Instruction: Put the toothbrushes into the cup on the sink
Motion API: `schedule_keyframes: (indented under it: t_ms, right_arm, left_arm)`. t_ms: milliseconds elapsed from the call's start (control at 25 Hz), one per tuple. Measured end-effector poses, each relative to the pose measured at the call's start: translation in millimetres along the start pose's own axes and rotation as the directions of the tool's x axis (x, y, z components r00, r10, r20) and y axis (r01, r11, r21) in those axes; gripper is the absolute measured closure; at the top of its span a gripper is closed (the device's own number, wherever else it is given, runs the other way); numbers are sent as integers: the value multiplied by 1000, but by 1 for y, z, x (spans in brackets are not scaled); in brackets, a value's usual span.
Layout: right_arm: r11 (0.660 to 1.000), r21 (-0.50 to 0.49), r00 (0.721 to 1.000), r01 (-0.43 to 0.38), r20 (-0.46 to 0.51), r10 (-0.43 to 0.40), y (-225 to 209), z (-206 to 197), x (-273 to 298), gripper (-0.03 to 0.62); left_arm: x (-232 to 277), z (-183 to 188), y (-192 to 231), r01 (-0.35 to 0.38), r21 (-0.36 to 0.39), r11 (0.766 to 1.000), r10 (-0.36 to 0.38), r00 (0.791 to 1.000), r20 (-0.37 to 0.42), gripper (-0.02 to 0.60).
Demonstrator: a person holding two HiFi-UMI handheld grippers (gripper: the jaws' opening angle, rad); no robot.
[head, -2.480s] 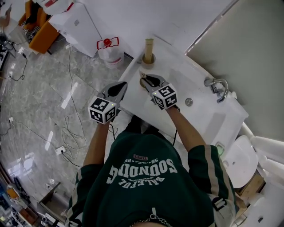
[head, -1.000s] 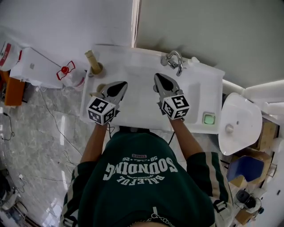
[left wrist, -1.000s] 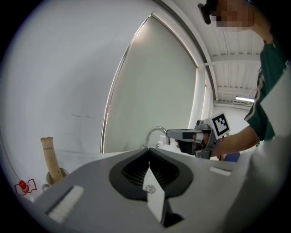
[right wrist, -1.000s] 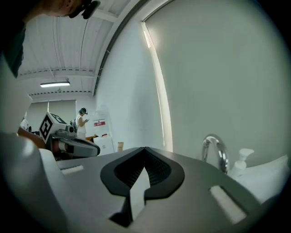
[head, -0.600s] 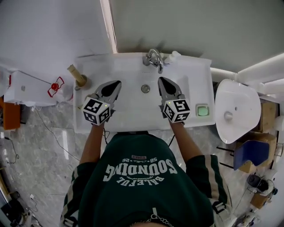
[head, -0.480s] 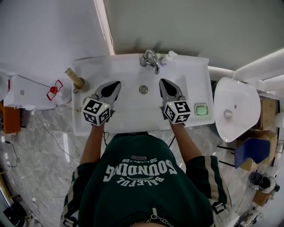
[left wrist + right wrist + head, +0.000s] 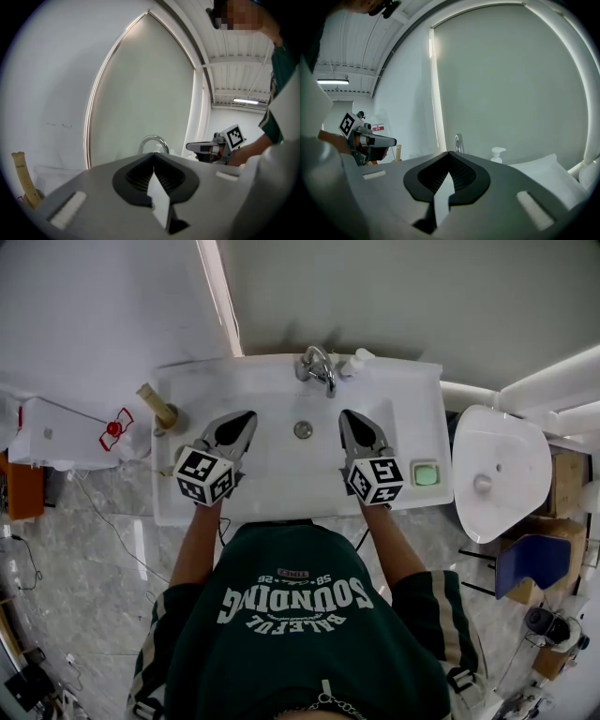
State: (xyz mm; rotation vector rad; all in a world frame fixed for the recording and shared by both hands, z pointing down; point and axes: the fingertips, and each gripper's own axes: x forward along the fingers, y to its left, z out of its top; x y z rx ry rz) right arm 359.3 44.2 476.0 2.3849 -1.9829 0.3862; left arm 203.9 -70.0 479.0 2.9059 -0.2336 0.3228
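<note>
A beige toothbrush [image 7: 154, 399] stands tilted in the cup [image 7: 174, 418] at the left end of the white sink [image 7: 281, 498]. My left gripper [image 7: 248, 414] hangs over the left part of the basin, right of the cup, shut and empty. On the other side of the drain [image 7: 303, 429], my right gripper [image 7: 347, 413] is shut with nothing in it. In the left gripper view the shut gripper [image 7: 153, 154] points towards the faucet [image 7: 152, 140], with the toothbrush [image 7: 21, 180] far left. In the right gripper view the gripper [image 7: 449, 153] is shut too.
The faucet [image 7: 319, 367] and a soap dispenser [image 7: 356, 360] stand at the sink's back edge against the wall. A green soap [image 7: 427, 474] lies at the sink's right end. A white toilet [image 7: 497, 474] is further right. A white unit [image 7: 56, 432] stands to the left.
My right gripper has left the cup and moved right across the basin. The left gripper has come over the basin. In the last half second both barely moved.
</note>
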Motion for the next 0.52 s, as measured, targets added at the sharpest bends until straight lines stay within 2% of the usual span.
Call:
schedule_keyframes:
  t_ms: [520]
  right_arm:
    - [1000,-4,1000,-25,-5,25,18,-2,11,591]
  left_arm:
    - [-9,-8,5,-5,-16,1000,5,1000,-7,529]
